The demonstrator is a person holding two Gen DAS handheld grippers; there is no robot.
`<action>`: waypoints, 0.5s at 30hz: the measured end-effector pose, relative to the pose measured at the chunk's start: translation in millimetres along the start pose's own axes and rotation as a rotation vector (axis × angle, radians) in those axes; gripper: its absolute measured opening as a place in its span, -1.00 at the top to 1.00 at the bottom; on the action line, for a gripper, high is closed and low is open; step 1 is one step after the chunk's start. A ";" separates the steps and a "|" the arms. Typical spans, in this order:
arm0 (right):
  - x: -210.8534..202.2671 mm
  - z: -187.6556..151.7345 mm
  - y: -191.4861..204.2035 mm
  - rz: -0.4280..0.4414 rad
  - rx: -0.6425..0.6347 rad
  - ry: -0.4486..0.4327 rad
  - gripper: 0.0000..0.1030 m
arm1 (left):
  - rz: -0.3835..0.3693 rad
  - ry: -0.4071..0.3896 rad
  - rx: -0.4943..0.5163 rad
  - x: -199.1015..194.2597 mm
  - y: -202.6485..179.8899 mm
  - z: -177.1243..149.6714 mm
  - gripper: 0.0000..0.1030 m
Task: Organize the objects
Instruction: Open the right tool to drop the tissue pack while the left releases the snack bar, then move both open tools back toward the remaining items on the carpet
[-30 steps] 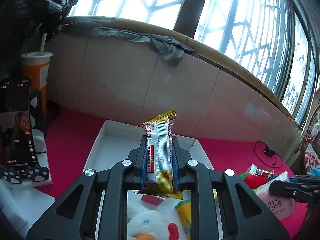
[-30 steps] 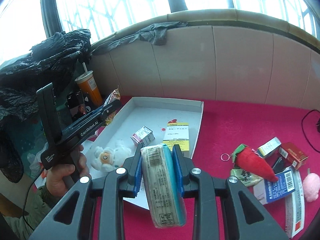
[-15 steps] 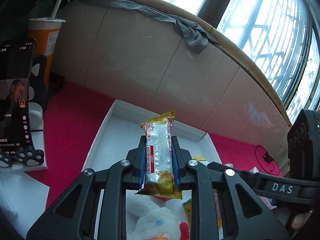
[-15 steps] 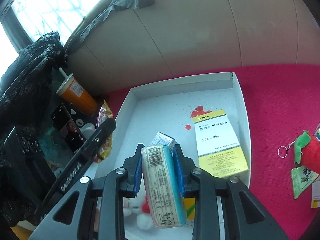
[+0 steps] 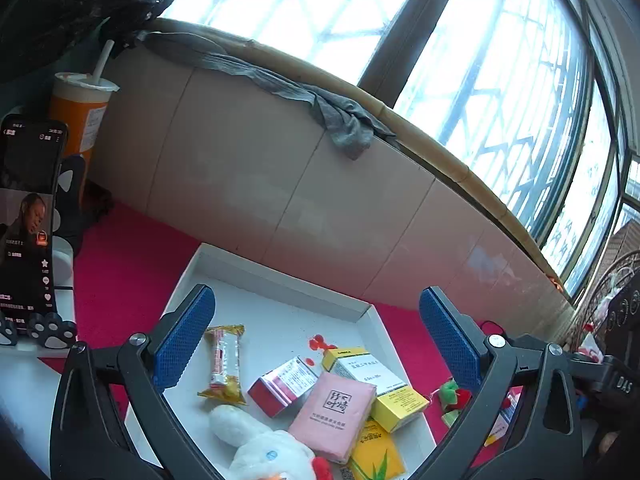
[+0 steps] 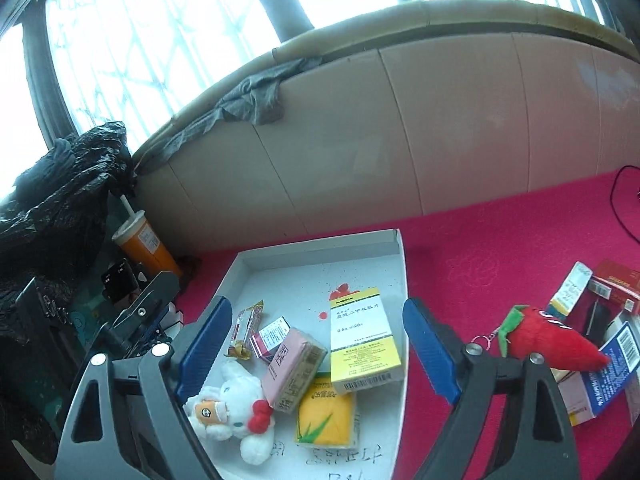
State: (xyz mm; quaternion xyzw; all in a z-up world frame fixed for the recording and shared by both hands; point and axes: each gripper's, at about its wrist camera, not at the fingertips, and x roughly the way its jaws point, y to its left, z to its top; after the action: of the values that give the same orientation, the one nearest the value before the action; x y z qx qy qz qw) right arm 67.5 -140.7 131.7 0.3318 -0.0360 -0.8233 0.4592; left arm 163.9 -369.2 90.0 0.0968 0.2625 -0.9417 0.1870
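Reference landmark: the white tray on the red cloth

Left gripper: jaws are opening, spread wide, with nothing gripped. The yellow snack bar lies flat on the tray floor near the tray's left wall, below and just inside the gripper's left blue pad, clear of both pads

Right gripper: jaws are opening, wide apart, with no pad contact on any item. The pink tissue pack lies in the tray's middle, below the gap between the pads. It leans on the small red-and-white box on its left and sits just beside the white-and-yellow medicine box on its right

Other tray contents:
- The white plush toy lies at the tray's near left, touching the tissue pack
- The yellow packet lies at the tray's near edge, partly under the medicine box

Outside the tray:
- The red strawberry plush lies on the cloth, right of the tray
- The orange cup with a straw stands left of the tray, near the wall
- The phone stands upright left of the tray, screen lit
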 end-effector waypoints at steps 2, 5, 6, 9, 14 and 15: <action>-19.9 -2.8 -11.2 -0.014 0.003 -0.034 -1.00 | -0.004 0.005 0.021 1.0 -5.9 -1.5 -0.99; -51.8 -5.1 -41.9 -0.065 0.028 -0.079 -1.00 | -0.014 0.016 0.032 3.1 -10.8 -2.9 -0.99; -62.5 -6.1 -54.9 -0.092 0.042 -0.091 -1.00 | -0.019 0.019 0.030 3.7 -11.6 -3.2 -0.99; -92.1 -10.4 -100.0 -0.173 0.095 -0.105 -1.00 | -0.048 0.027 0.014 4.0 -12.6 -4.5 -0.99; -125.2 -27.7 -170.7 -0.381 0.077 -0.058 -1.00 | -0.132 0.062 0.014 5.6 -19.4 -7.8 -0.99; -126.1 -32.9 -181.8 -0.410 0.074 -0.027 -1.00 | -0.141 0.071 0.023 6.7 -22.6 -9.0 -0.99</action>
State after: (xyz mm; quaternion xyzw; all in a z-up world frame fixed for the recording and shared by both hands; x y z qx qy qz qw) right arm -1.4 70.3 104.7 0.3379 -0.0041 -0.9020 0.2688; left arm 149.4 -348.5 90.9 0.1137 0.2642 -0.9515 0.1096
